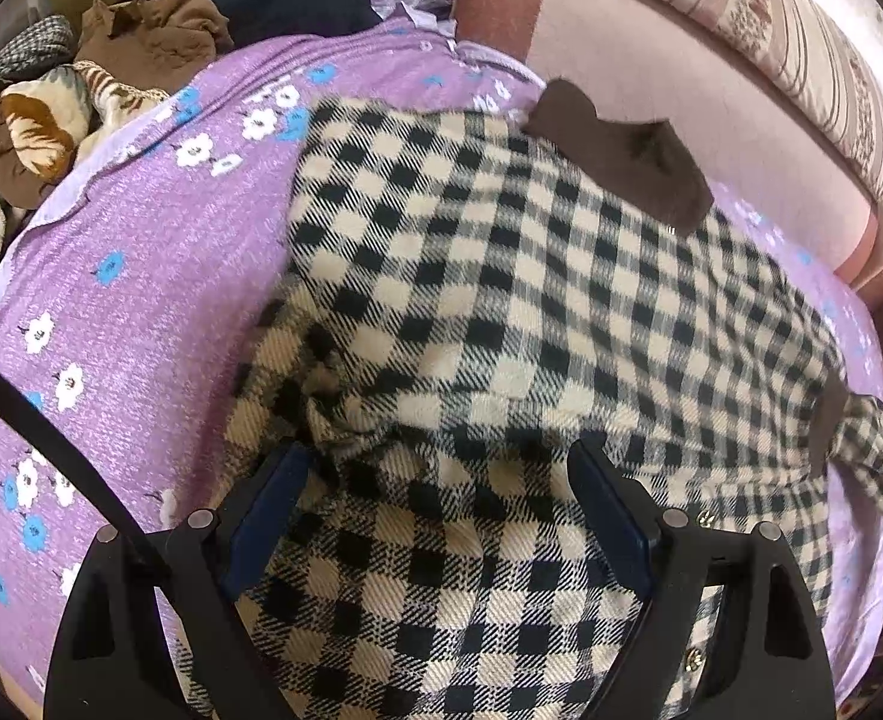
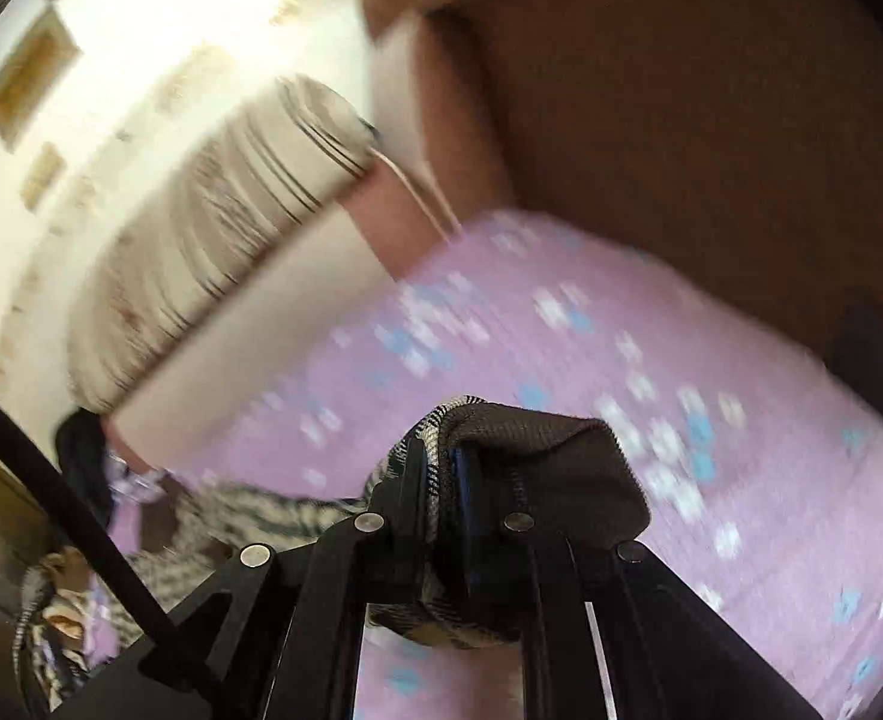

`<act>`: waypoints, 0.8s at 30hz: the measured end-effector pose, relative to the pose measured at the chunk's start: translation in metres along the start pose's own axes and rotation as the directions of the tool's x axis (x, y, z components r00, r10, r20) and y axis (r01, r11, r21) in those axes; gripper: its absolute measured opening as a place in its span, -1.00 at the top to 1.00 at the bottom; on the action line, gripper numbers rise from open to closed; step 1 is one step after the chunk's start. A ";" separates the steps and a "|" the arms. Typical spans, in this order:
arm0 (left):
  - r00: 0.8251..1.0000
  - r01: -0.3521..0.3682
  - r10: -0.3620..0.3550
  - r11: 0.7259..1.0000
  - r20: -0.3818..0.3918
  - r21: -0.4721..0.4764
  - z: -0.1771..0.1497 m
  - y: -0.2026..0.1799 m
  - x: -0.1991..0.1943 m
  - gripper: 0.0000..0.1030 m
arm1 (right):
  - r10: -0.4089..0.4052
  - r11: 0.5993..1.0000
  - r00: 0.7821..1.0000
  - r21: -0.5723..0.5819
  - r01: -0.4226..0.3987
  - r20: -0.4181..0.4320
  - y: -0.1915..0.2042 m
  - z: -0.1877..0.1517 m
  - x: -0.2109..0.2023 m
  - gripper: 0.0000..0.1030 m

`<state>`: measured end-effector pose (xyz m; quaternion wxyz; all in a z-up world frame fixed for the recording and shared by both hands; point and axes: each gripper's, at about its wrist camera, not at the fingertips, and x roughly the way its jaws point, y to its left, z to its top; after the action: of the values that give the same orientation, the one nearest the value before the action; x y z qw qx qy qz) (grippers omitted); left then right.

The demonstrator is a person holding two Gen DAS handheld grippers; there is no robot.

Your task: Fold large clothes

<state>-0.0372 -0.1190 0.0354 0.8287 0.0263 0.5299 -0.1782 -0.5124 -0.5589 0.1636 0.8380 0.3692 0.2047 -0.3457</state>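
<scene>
A black-and-cream checked jacket (image 1: 501, 300) with brown cuffs lies spread on a purple flowered bedsheet (image 1: 141, 276). One brown cuff (image 1: 627, 162) lies at its far edge. My left gripper (image 1: 441, 468) is open, its blue-padded fingers (image 1: 273, 498) resting over the near part of the jacket with checked cloth between them. My right gripper (image 2: 441, 468) is shut on a sleeve end of the jacket, its brown cuff (image 2: 555, 456) draped over the right finger, held above the sheet (image 2: 561, 330). The right wrist view is blurred by motion.
A heap of other clothes (image 1: 51, 96) lies at the far left of the bed. A striped cushion (image 1: 801, 54) and a pink sofa back (image 1: 651, 90) stand behind the bed; the cushion also shows in the right wrist view (image 2: 213, 222). A brown upholstered wall (image 2: 711, 120) stands at the right.
</scene>
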 end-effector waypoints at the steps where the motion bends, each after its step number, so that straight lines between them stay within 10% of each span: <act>1: 1.000 0.001 -0.001 1.000 0.008 -0.004 0.002 0.000 -0.002 -0.70 | 0.023 1.000 1.000 -0.010 -0.023 0.013 0.013 0.012 -0.005 0.80; 11: 0.999 0.019 -0.016 0.998 0.040 -0.055 0.012 0.014 -0.014 -0.70 | 0.203 0.966 0.976 -0.146 -0.212 -0.075 0.154 0.041 0.004 0.80; 24: 0.998 0.044 -0.038 0.991 0.047 -0.124 0.019 0.033 -0.019 -0.70 | 0.332 0.772 0.792 -0.335 -0.541 -0.512 0.398 -0.106 0.129 0.80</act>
<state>-0.0172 -0.0874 0.0557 0.8366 -0.0405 0.5216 -0.1622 -0.1439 -0.3396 0.2081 0.8937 0.2613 0.3645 0.0125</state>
